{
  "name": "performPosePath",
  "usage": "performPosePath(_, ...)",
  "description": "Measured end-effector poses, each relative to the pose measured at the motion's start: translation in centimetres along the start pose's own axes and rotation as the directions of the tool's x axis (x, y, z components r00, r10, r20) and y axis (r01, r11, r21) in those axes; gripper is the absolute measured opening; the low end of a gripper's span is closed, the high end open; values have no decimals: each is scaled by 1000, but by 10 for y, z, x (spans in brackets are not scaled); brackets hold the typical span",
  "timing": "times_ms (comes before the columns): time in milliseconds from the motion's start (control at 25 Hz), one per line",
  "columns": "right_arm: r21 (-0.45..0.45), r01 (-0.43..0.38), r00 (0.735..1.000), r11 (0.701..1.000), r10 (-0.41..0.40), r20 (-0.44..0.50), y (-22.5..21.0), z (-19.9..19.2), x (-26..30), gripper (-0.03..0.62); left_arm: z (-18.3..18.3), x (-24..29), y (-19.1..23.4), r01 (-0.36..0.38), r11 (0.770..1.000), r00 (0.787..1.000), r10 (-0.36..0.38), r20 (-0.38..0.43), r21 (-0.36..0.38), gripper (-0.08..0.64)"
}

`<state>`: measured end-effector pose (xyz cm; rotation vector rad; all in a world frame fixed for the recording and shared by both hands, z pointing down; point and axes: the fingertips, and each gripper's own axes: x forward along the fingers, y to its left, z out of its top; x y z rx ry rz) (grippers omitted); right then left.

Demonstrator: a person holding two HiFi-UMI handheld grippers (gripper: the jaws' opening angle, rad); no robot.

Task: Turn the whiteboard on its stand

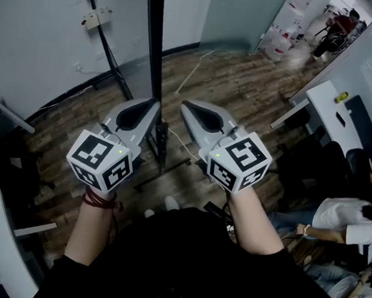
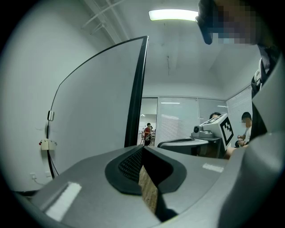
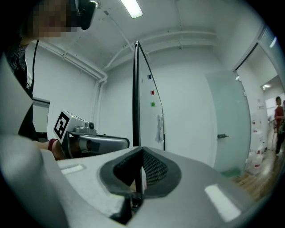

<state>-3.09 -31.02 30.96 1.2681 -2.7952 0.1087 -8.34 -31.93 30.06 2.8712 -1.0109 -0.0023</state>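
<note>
Because both pairs of jaws were clenched on nothing, any turn from here would have had to be a push. By my judgement the smooth tips could have skidded off the thin black frame. A shove low on the panel might also have rolled or rocked the stand (image 1: pixel 161 150) instead of swinging the board. A fast swing could have carried the far edge toward the seated person (image 1: pixel 345 213) at 4 o'clock.

The whiteboard (image 1: pixel 153 37) stood edge-on at 12 o'clock in the head view, a dark upright line running down to its stand near the middle. The left gripper (image 2: pixel 141 149) pointed at that edge from the 9 o'clock side, very near it; whether it touched could not be told. The right gripper (image 3: pixel 141 151) sat on the 3 o'clock side, clearly apart from the frame. Both forearms reached forward, roughly level and side by side, tips angled inward toward the board, a red band (image 1: pixel 97 199) on the left wrist.
</note>
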Motion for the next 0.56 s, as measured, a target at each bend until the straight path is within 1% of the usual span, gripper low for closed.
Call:
performPosePath(160,3,-3,1000,1000,3,-4,1,-3,2,2,-3,0,-1,3,1000,1000,-3,-7,-1,5)
performPosePath(560,-9,13,1000,1000,-13,-6,3,-3,-3,2,1,-2,-5,21,1000,1000,-21,11,3,5)
